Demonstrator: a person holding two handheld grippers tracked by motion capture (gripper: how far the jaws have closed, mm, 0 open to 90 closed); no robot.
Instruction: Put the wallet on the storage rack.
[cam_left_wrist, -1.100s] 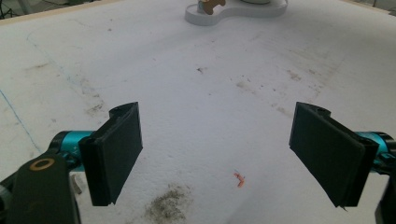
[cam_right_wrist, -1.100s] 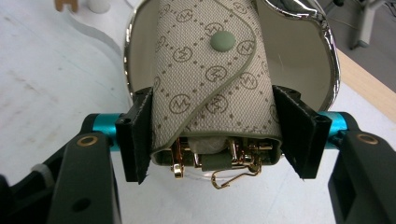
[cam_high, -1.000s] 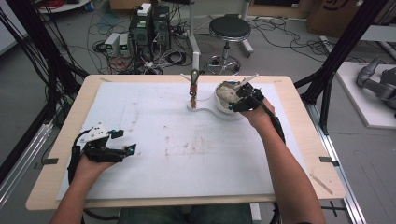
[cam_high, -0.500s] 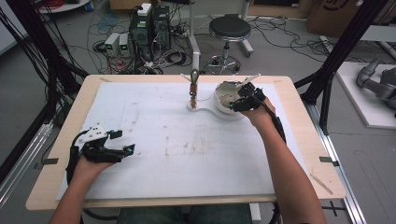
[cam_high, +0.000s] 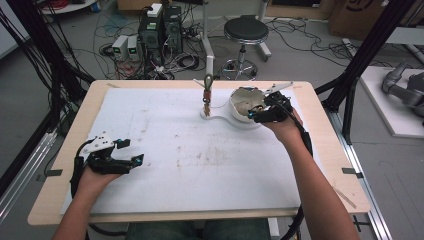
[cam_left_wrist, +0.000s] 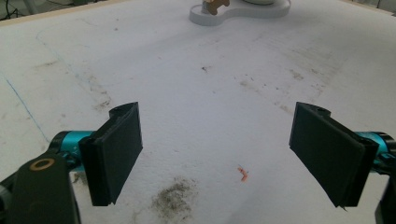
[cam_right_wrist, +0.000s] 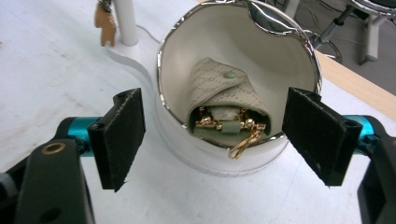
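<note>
White, scuffed sheeting covers the wooden surface (cam_high: 320, 125), with cables, computer boxes and a round stool on the floor beyond it. At the far side a white ceramic bowl with a silver rim (cam_right_wrist: 238, 51) sits on a white stand (cam_high: 220, 117) beside a short post, and inside it lies a pale grey fabric pouch (cam_right_wrist: 224, 88) with gold chain (cam_right_wrist: 243, 135) spilling over the rim; the right tool (cam_right_wrist: 215, 135) has its jaws spread wide on either side of the bowl, touching nothing. The left tool (cam_left_wrist: 217, 149) rests near the surface's near left corner, jaws likewise wide apart and empty over a small orange scrap (cam_left_wrist: 243, 173).
</note>
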